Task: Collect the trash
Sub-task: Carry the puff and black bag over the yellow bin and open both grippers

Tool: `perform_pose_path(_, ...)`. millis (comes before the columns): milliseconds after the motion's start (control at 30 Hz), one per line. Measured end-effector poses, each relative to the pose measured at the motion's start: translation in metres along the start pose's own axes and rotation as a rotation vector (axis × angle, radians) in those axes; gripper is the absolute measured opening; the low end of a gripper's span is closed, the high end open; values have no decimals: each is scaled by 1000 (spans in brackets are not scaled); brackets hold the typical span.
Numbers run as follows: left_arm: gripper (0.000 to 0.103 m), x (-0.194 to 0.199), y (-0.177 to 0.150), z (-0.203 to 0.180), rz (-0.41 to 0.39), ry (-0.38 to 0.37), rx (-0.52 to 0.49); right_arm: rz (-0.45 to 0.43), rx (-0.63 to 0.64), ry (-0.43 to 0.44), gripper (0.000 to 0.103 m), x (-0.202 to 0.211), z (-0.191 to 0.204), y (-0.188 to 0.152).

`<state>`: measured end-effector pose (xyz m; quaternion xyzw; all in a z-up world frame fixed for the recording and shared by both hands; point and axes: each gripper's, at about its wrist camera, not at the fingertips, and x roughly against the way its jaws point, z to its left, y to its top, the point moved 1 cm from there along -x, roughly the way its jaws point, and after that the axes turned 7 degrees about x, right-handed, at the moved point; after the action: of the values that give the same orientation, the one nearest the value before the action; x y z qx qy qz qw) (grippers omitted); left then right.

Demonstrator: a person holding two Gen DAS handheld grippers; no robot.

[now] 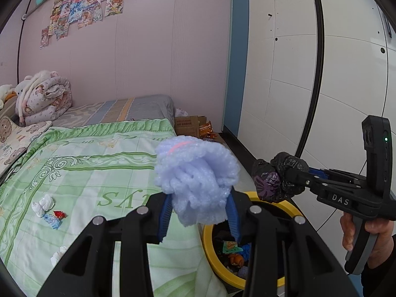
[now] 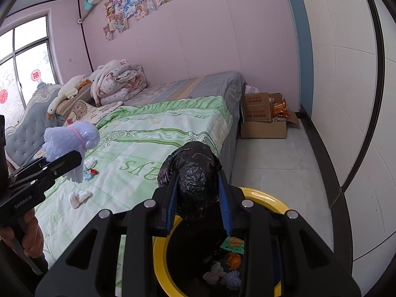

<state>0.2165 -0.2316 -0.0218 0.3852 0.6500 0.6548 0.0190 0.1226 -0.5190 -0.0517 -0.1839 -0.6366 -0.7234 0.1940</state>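
My left gripper (image 1: 199, 198) is shut on a pale blue foam wad (image 1: 196, 178) and holds it above the bed's edge, just left of the yellow-rimmed trash bin (image 1: 209, 245); the wad also shows in the right wrist view (image 2: 71, 143). My right gripper (image 2: 199, 193) is shut on a crumpled black plastic bag (image 2: 193, 175) and holds it above the bin's rim (image 2: 160, 245); the bag also shows in the left wrist view (image 1: 277, 178). The bin holds several wrappers. White tissues (image 1: 43, 204) and candy wrappers (image 1: 55, 217) lie on the green bedspread (image 1: 86, 173).
A folded quilt (image 2: 118, 81) and plush toys (image 2: 66, 91) lie at the bed's head. Cardboard boxes (image 2: 262, 116) with snack packets stand on the floor past the bed's foot. A white panelled wall (image 2: 351, 99) runs along the right. Another tissue (image 2: 80, 198) lies on the bedspread.
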Motion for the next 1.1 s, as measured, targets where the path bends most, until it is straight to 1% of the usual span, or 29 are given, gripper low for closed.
perform_pose_path(200,37,-21,-7,-16,37,-21,-17,21,-25,-30,29,-2,-17,-14)
perform_pose_path(433,37,-45,-17,-24,81,-33,-18,48,-57,-56,29,-8,-34,-28)
perform_pose_path(833,37,-86,-43,-32,167,-45,-18,107,-84,-82,30,-29,-48,-56)
perform_pose_path(1100,39,-99,-55,-35,204,-45,-22,126,-108,-92,32,-36,-53,-66)
